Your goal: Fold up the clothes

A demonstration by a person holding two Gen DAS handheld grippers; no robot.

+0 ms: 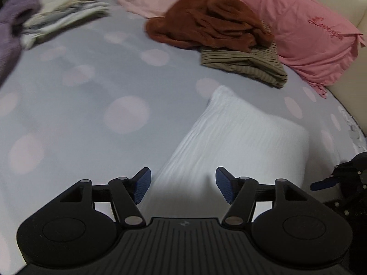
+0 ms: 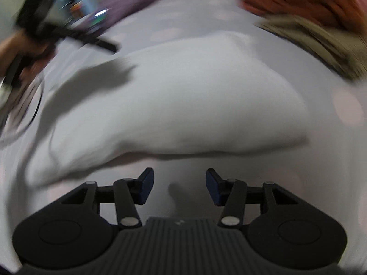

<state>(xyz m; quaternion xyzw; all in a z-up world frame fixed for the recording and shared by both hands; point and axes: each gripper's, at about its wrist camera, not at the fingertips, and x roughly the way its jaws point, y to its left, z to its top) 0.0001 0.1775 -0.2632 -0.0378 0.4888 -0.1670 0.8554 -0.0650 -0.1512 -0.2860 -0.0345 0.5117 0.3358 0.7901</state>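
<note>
Hovering both claws over the bed [image 1: 68,105], pointing steeply down. I am seeing the left claw [image 1: 183,184] released, blue pads [image 1: 143,185] spread, nothing between them; a folded white cloth [image 1: 240,135] is lying flat on the grey spotted sheet just ahead of it and under its tips. The right claw [image 2: 179,186] is also standing released and empty, bare sheet below it, the white cloth [image 2: 183,105] just beyond its tips. That view is smearing badly, so cloth edges are hard to read.

Farther up the bed, a rust garment [image 1: 206,25] is sitting bunched on top of a folded striped olive piece [image 1: 247,66], both beside a pink pillow [image 1: 302,29]. Across the sheet, well apart from these, a stack of pale folded items [image 1: 66,13] is resting next to a purple garment [image 1: 13,23]. A pink blanket [image 1: 146,0] is lying at the far end.

In the right view, the left claw [image 2: 107,44] is showing at upper left with a hand [image 2: 18,43] on it, casting shadow on the cloth.
</note>
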